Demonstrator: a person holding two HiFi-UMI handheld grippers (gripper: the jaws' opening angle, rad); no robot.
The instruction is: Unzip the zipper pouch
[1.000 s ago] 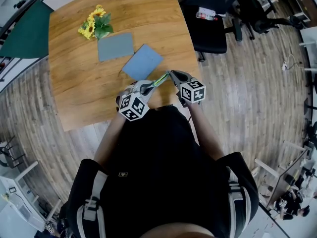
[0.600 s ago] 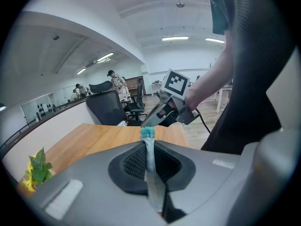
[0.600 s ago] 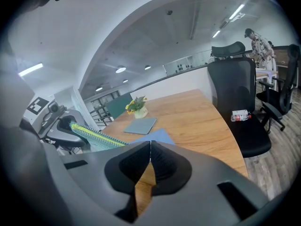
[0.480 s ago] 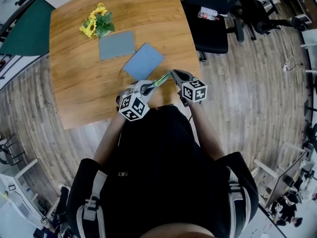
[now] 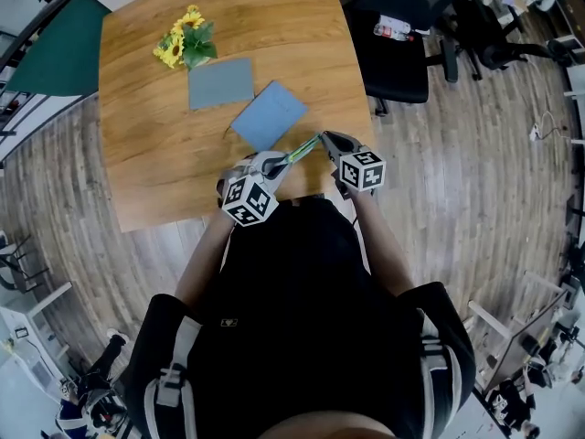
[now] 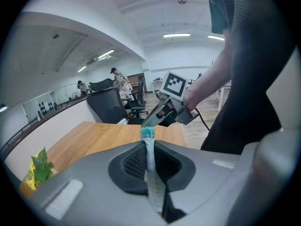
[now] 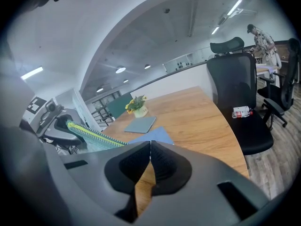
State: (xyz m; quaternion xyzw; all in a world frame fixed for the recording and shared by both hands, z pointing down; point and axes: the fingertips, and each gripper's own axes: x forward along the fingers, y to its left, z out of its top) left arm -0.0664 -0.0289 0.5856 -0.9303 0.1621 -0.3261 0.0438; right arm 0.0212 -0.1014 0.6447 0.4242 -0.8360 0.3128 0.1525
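A narrow green and teal zipper pouch [image 5: 300,148] hangs in the air over the wooden table's [image 5: 164,172] near edge, stretched between both grippers. My left gripper [image 5: 277,163] is shut on one end of it. In the left gripper view the pale fabric [image 6: 151,164] runs between my pads up to a teal tip. My right gripper [image 5: 322,138] is shut at the opposite end, and its tips [image 6: 146,124] pinch that teal tip. From the right gripper view the pouch's zipper edge [image 7: 91,134] runs leftwards to the left gripper [image 7: 59,126], and the pinched spot is hidden behind my closed jaws.
On the table lie a blue flat pad [image 5: 269,115] and a grey one [image 5: 220,82], with yellow flowers [image 5: 186,44] at the far left. A black office chair [image 5: 398,53] carrying a bottle [image 5: 393,27] stands to the right of the table. Wooden floor surrounds it.
Both grippers keep the same grip and pose on the pouch. Only the head view has drifted slightly.
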